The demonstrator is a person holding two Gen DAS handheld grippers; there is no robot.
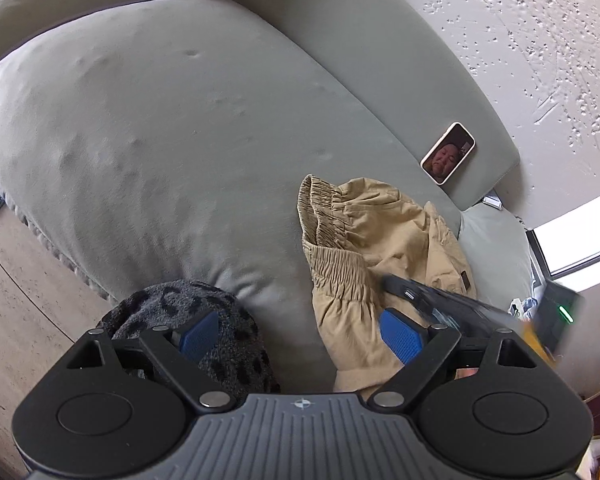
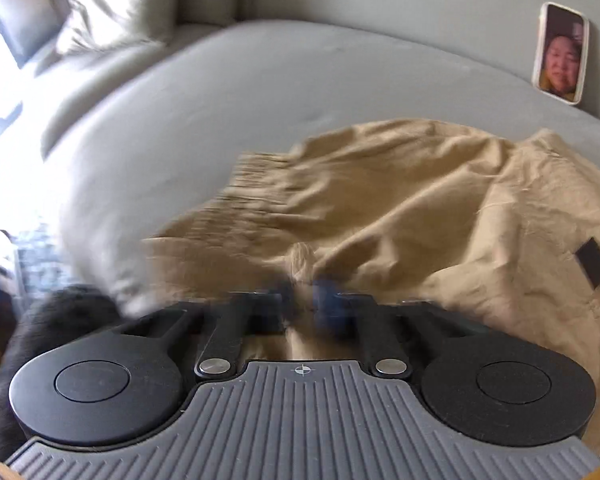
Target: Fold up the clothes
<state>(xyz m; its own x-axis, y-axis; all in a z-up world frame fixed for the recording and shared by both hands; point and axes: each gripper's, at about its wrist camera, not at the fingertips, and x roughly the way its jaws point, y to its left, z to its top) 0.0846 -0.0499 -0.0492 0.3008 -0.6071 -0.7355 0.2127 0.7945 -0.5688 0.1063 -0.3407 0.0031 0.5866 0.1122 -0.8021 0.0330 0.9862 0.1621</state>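
Tan trousers [image 2: 440,208], crumpled, elastic-waisted

Trousers [image 1: 380,248] lie on sofa [image 1: 160,120], phone [image 1: 448,153] behind.

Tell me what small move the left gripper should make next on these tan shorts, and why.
Probably bring the open left gripper onto the elastic waistband. The right gripper already pinches a fold of the tan shorts, which lie crumpled on the sofa cushion, so a second hold would let them spread.
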